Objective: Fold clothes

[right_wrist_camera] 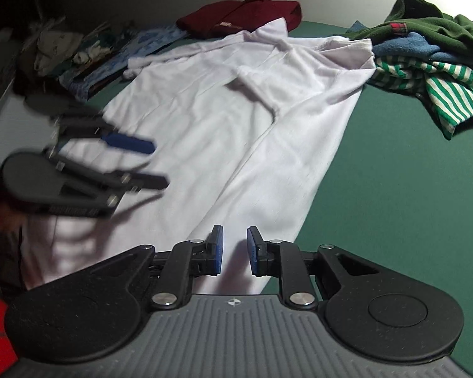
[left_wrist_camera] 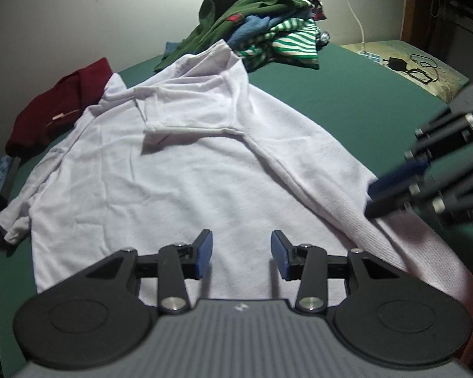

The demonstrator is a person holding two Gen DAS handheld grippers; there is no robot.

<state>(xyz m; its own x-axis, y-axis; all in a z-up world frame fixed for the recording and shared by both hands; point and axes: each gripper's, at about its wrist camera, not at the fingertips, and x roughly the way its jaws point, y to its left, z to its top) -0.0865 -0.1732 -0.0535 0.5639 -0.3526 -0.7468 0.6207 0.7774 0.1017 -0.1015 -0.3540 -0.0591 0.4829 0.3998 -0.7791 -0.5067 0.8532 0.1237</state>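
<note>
A white shirt [left_wrist_camera: 189, 173] [right_wrist_camera: 220, 126] lies spread on the green surface [left_wrist_camera: 331, 94] [right_wrist_camera: 394, 173]. One side is folded inward, with a short sleeve lying across its middle. My left gripper [left_wrist_camera: 240, 236] [right_wrist_camera: 159, 165] hovers over the near part of the shirt, open, with only flat cloth showing between its blue pads. My right gripper [right_wrist_camera: 235, 233] [left_wrist_camera: 369, 201] is over the shirt's right edge. Its jaws stand a narrow gap apart, and nothing is caught between them.
A pile of green, blue and striped clothes [left_wrist_camera: 268, 25] [right_wrist_camera: 425, 47] sits at the far side. A maroon garment [left_wrist_camera: 56, 107] [right_wrist_camera: 242, 15] lies by the shirt's collar. A charger with cable [left_wrist_camera: 400, 63] rests on a side surface at the far right. Blue patterned items [right_wrist_camera: 126, 50] lie at the left.
</note>
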